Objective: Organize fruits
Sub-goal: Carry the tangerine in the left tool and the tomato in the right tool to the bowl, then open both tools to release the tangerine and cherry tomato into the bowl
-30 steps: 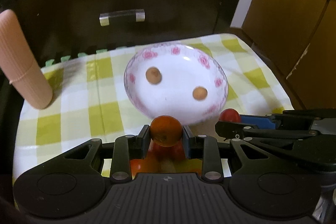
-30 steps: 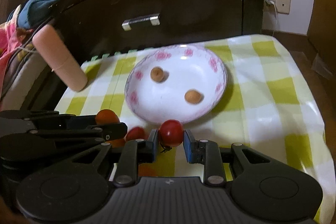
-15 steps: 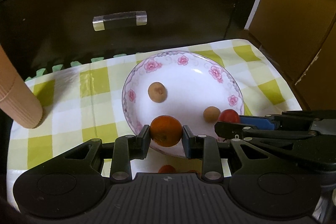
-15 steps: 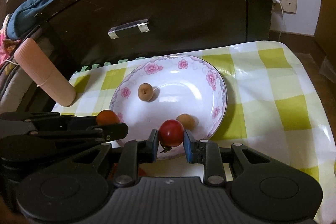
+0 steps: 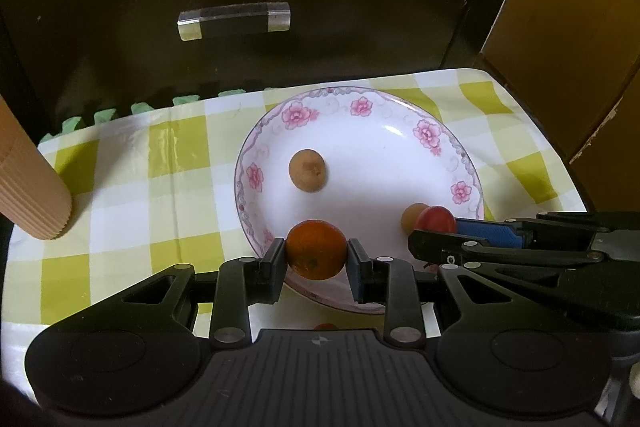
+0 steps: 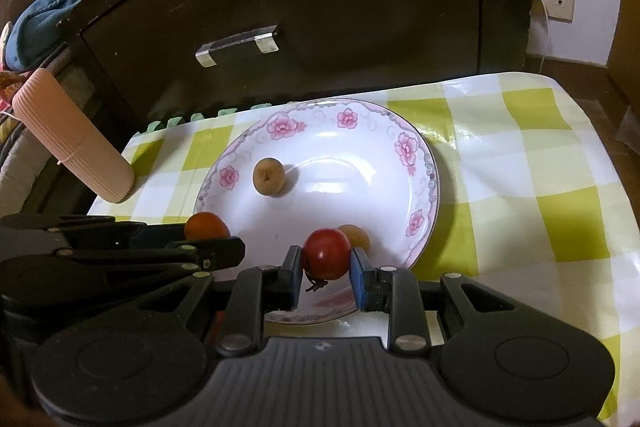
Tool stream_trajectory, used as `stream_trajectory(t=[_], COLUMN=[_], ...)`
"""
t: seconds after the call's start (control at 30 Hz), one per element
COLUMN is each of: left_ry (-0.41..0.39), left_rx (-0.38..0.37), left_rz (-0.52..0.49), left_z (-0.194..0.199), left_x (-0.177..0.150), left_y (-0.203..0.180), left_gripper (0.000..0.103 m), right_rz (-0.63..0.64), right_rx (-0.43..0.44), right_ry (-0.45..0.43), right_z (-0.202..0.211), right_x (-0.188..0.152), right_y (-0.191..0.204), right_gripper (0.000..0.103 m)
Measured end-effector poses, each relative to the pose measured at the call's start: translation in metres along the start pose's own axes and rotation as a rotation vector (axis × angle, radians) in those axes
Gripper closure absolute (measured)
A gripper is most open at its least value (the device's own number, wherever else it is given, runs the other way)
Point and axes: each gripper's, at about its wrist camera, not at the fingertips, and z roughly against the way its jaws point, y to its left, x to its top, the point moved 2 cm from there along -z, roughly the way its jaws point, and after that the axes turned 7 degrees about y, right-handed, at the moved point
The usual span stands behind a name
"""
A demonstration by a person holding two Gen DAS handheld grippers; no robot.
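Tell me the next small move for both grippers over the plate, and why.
Probably lower both a little, then open the jaws. The left gripper is shut on the orange fruit and the right gripper on the red tomato, both over the near part of the flowered plate, where two brown fruits already lie.

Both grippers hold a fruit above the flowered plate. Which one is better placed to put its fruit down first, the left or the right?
Probably the left. The left gripper holds the orange fruit over bare plate. The right gripper holds the red tomato right beside a small brown fruit, which it might hit.
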Motion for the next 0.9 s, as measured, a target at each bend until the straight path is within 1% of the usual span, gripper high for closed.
stream_trajectory(t=[0.27, 0.53, 0.63, 0.7, 0.77, 0.9], left_ry=[0.002, -0.002, -0.010, -0.015, -0.022, -0.031], left_rx=[-0.012, -0.003, 0.002, 0.004, 0.007, 0.005], left_rz=[0.020, 0.025, 0.029, 0.037, 0.041, 0.044], left_z=[-0.0021, -0.0016, 0.0000, 0.0010, 0.0016, 0.0044], left_x=[0.0009, 0.0007, 0.0006, 0.0012, 0.0014, 0.0015], left_y=[0.0019, 0.0031, 0.0029, 0.0045, 0.0061, 0.0068], left_gripper=[0.064, 0.061, 0.056, 0.050, 0.047, 0.045], right_rz=[-0.007, -0.013, -0.022, -0.030, -0.034, -0.037], right_rx=[0.001, 0.004, 0.003, 0.001, 0.000, -0.001], right_ry=[-0.002, -0.006, -0.005, -0.012, -0.013, -0.018], right_z=[-0.0012, -0.0028, -0.0031, -0.0021, -0.0013, -0.0005], right_x=[0.0007, 0.0015, 0.0013, 0.0018, 0.0026, 0.0033], right_y=[-0.0011, -0.0023, -0.0045, -0.0058, -0.0068, -0.0075], right_gripper=[0.077, 0.076, 0.076, 0.076, 0.075, 0.073])
